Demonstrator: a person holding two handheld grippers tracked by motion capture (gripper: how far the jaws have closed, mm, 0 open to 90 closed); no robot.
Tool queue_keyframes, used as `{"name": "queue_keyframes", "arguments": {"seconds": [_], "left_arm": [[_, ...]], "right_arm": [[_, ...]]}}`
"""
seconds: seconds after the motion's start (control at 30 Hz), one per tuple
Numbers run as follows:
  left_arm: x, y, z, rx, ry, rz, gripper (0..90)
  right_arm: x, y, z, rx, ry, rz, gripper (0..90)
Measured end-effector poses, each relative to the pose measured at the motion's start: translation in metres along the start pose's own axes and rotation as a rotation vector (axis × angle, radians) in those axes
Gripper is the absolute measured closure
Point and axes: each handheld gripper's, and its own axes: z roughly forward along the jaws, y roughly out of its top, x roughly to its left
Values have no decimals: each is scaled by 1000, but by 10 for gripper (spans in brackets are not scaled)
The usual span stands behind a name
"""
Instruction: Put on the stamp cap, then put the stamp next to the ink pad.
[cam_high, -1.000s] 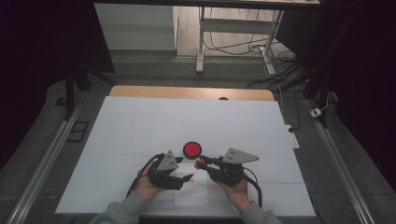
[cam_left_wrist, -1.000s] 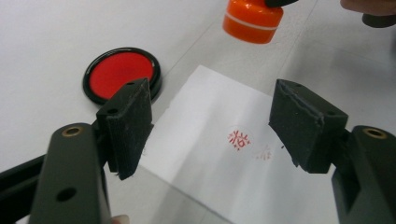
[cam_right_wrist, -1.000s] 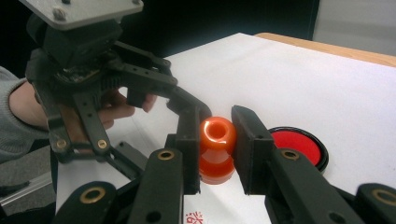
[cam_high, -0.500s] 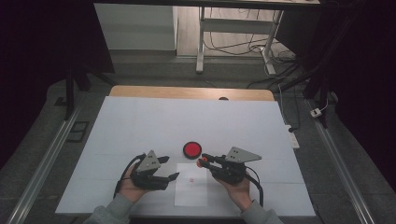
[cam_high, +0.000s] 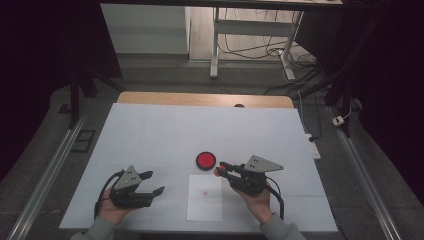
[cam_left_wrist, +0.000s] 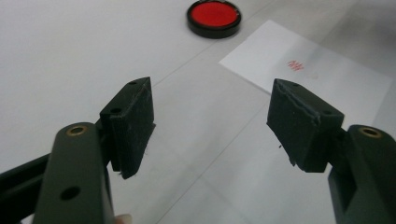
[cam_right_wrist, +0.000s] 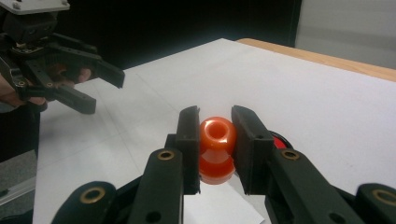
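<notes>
My right tool (cam_high: 220, 169) was clamped tight on the orange stamp (cam_right_wrist: 216, 149), 1 pad on each side of its waist, with the hollow top facing back along the tool toward me. In the high view the stamp (cam_high: 218, 171) hung at the tool's tip, just beside the red ink pad (cam_high: 206, 160) and just above the far right corner of the paper (cam_high: 205, 205). That was the relation I cared about: the paper lay toward me and slightly left of the stamp, with the faint red mark (cam_high: 203, 192) already on it near the middle. So I judged the next move as a short pull back and down, with the stamp kept upright so its face would meet the sheet flat.

My left tool (cam_high: 152, 182) sat well apart to the left on the worktop (cam_high: 150, 130), jaws apart and holding nothing; from its own view I saw bare worktop between the pads (cam_left_wrist: 135, 126), with the ink pad (cam_left_wrist: 214, 17) and paper (cam_left_wrist: 327, 79) beyond. Its jaws had just been closing a little. The right hand was plainly nearer the paper.
</notes>
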Motion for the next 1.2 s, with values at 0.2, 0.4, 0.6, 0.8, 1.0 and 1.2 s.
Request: {"name": "queue_keyframes", "arguments": {"seconds": [0.2, 0.4, 0.6, 0.8, 1.0, 1.2], "left_arm": [[3, -4, -2, 6, 5, -8, 319], [3, -5, 0, 12, 9, -8, 319], [4, -5, 1, 12, 15, -12, 318], [4, -5, 2, 14, 20, -7, 317], [5, -5, 1, 10, 22, -11, 318], [5, -5, 2, 16, 17, -11, 317]], "right_arm": [[-1, 1, 0, -2, -4, 2, 726], [-2, 2, -1, -8, -11, -2, 725], [-4, 3, -1, -5, -21, 4, 725], [-6, 5, 2, 1, -30, -2, 725], [-11, 7, 9, 8, -37, 2, 725], [-18, 9, 18, 19, -48, 11, 725]]}}
